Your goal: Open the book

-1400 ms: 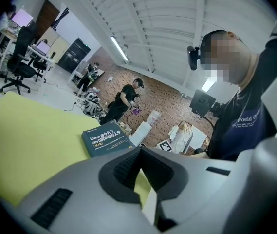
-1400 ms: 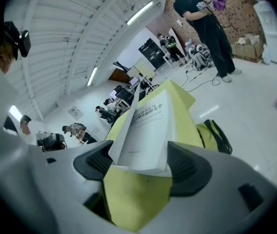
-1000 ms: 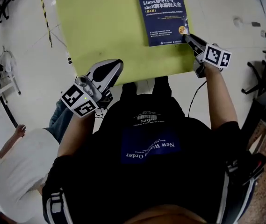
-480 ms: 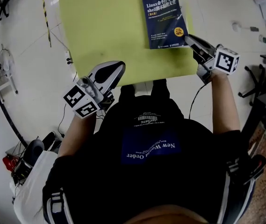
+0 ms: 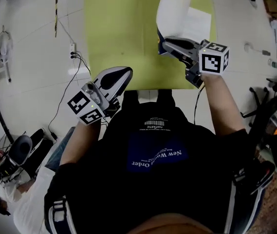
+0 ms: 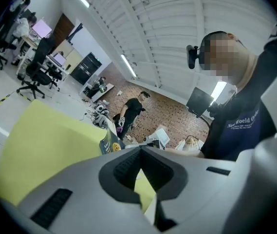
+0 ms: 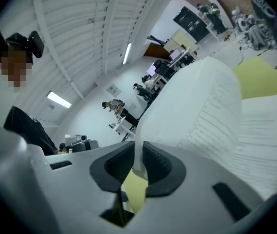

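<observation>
Nearest the person, the left gripper (image 5: 122,74) hangs over the near edge of the yellow-green table (image 5: 119,28), well apart from the book. Its grey fingers (image 6: 123,167) are together with nothing between them. This means nothing pins the book down, which I judge the main weakness: a sideways pull on the raised part could drag the whole volume across the smooth top instead of turning it on its spine.

Further out, the right gripper (image 5: 163,45) has its dark-padded fingers (image 7: 160,165) clamped on the lower corner of a raised white sheaf. They have just been closing, and the paper sits pinched between the pads. The hold is on a thin edge near one corner. If the swing outruns the hinge, I would expect the paper to crease or tear there. It could also slip out, so that the raised part flops back shut.

Beyond it, the thick dark-blue paperback book (image 5: 173,9) lies toward the far right of the table. It is partly open, with its cover and some pages standing roughly upright and curling over. The blue cover with its round yellow badge (image 6: 110,143) faces the left gripper. A white printed page (image 5: 199,23) lies flat to the right, close to the table's right edge. A shove that way might push the book over the edge. The upright sheaf looks unbalanced, and if let go at this angle it may fall either way.
</observation>
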`<action>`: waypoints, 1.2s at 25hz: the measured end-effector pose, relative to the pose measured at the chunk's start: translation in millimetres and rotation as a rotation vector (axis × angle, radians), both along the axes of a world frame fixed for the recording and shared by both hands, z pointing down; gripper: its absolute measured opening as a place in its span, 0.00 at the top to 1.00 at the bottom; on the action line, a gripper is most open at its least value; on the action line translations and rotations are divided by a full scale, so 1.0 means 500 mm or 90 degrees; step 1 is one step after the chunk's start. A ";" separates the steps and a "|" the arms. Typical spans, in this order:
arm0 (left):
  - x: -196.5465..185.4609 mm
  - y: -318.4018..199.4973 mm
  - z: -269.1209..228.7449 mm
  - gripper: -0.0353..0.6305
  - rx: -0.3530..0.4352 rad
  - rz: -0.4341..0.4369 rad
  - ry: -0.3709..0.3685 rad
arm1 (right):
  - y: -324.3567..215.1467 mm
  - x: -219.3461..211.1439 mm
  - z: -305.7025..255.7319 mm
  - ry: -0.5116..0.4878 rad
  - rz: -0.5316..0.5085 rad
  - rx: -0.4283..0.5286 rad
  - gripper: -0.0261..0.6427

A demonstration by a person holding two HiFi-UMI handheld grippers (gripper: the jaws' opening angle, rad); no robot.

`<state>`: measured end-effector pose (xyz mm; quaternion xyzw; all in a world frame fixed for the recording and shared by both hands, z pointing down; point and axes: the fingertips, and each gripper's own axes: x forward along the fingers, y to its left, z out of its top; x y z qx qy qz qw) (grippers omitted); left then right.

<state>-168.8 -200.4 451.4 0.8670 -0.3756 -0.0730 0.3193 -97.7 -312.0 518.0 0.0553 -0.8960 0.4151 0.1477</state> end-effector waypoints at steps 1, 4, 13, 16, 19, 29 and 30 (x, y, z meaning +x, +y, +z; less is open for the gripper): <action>-0.018 0.003 0.000 0.95 -0.001 -0.012 0.002 | 0.002 -0.039 0.016 0.008 -0.022 -0.001 0.90; -0.075 0.016 0.004 0.95 -0.005 -0.056 0.011 | 0.013 -0.155 0.095 0.067 -0.092 -0.009 0.90; -0.212 0.072 0.016 0.95 -0.019 -0.137 0.048 | 0.053 -0.285 0.269 0.248 -0.130 -0.087 0.84; -0.226 0.080 -0.002 0.95 -0.010 -0.145 0.072 | 0.065 -0.286 0.228 0.143 -0.125 -0.157 0.86; -0.229 0.087 -0.002 0.95 -0.004 -0.140 0.059 | 0.045 -0.260 0.145 -0.057 -0.047 -0.265 0.86; -0.162 0.049 -0.036 0.95 0.016 -0.097 0.037 | -0.095 -0.003 0.010 -0.154 0.179 -0.107 0.86; -0.157 0.041 -0.046 0.95 0.021 -0.095 0.035 | -0.093 0.011 -0.012 -0.139 0.175 -0.070 0.86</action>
